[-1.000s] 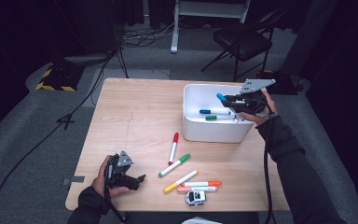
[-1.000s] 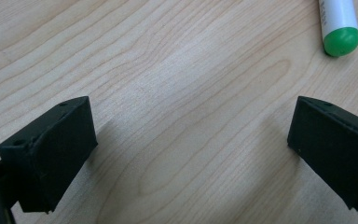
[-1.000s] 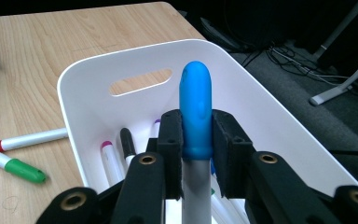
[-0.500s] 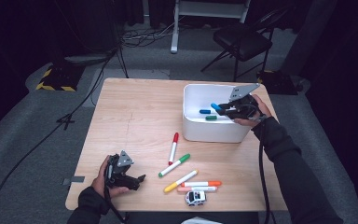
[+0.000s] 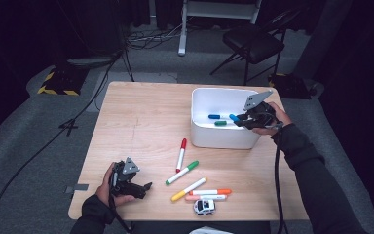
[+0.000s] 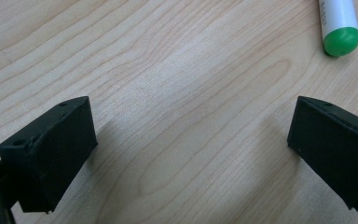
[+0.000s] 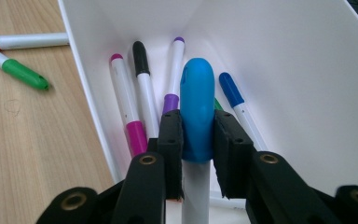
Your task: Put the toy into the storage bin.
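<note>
My right gripper [image 5: 239, 120] is shut on a white marker with a light-blue cap [image 7: 196, 93]. It holds the marker over the right end of the white bin [image 5: 224, 141], cap pointing into the bin. Inside the bin [image 7: 284, 70] lie a pink-capped marker [image 7: 129, 112], a black-capped one [image 7: 144, 88], a purple one [image 7: 173, 79] and a dark-blue one [image 7: 237, 105]. My left gripper [image 5: 143, 187] rests on the table near its front left corner, jaws wide open [image 6: 191, 135] over bare wood. A green-capped marker [image 6: 339, 28] lies just beyond them.
Loose on the wooden table [image 5: 141, 122] in front of the bin are a red marker [image 5: 180, 155], a green one [image 5: 182, 172], a yellow one [image 5: 189, 189] and an orange one [image 5: 210, 192]. A small toy car [image 5: 204, 206] stands near the front edge. A chair [image 5: 253, 44] stands behind the table.
The right gripper has dipped slightly lower and leftward over the bin's right end, still holding the blue-capped marker. The left gripper has stayed put.
</note>
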The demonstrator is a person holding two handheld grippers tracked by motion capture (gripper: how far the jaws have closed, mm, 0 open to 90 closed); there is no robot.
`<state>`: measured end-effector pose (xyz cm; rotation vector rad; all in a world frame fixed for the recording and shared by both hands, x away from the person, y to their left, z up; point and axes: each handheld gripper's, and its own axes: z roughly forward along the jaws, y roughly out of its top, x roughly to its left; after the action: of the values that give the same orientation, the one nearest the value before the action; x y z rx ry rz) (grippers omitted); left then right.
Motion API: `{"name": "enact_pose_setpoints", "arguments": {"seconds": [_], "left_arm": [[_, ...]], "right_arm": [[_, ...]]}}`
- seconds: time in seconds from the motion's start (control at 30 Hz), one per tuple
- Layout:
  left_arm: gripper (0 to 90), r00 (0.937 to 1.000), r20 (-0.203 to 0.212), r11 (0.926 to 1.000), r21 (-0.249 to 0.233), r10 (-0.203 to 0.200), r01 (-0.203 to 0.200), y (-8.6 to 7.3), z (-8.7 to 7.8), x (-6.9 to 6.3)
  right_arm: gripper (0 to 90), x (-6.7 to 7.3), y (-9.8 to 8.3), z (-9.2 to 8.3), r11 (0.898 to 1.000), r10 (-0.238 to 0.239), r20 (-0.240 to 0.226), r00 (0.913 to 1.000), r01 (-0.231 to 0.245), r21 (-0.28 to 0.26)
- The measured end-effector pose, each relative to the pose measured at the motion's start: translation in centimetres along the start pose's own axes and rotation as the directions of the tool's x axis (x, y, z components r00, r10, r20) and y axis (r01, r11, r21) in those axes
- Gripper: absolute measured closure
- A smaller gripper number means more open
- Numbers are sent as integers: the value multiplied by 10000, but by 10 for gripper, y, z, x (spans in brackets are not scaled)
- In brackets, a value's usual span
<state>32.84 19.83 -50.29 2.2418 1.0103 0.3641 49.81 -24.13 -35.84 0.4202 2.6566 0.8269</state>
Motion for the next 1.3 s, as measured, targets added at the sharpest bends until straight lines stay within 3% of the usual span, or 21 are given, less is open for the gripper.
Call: {"name": "enact_pose_setpoints", "arguments": {"seconds": [0.2,0.3,0.47,0.63,0.87,1.0,1.1,1.2,1.3], "left_arm": [[13,10000,0,10000,1,1,-1,0,0,0],[13,10000,-1,10000,0,0,0,0,0,0],[13,10000,-3,10000,-2,-1,1,0,0,0],[13,10000,-3,10000,-4,3,-3,0,0,0],[13,10000,-21,10000,-2,11,-11,0,0,0],[13,10000,-22,10000,-6,14,-14,0,0,0],[13,10000,-21,10000,-2,12,-12,0,0,0],[13,10000,-23,10000,-4,14,-14,0,0,0],[13,10000,-22,10000,-6,11,-11,0,0,0]], "right_arm": [[724,-1,-1,-1,9997,179,19,9998,-178,-155],[671,0,-2,-4,9975,486,27,9988,-484,-508],[649,2,-4,-10,9935,436,-41,9990,-438,-1054],[611,11,-8,-26,9741,675,-80,9977,-677,-2157],[560,39,-21,-48,9339,366,-607,9975,-558,-3533],[534,61,-34,-52,9222,55,-765,9971,-346,-3851],[536,74,-44,-49,9141,72,-1097,9939,-510,-4023],[543,90,-54,-40,9132,-134,-1547,9879,-510,-4043],[566,105,-62,-25,9229,-333,-2084,9775,-500,-3818]]}}
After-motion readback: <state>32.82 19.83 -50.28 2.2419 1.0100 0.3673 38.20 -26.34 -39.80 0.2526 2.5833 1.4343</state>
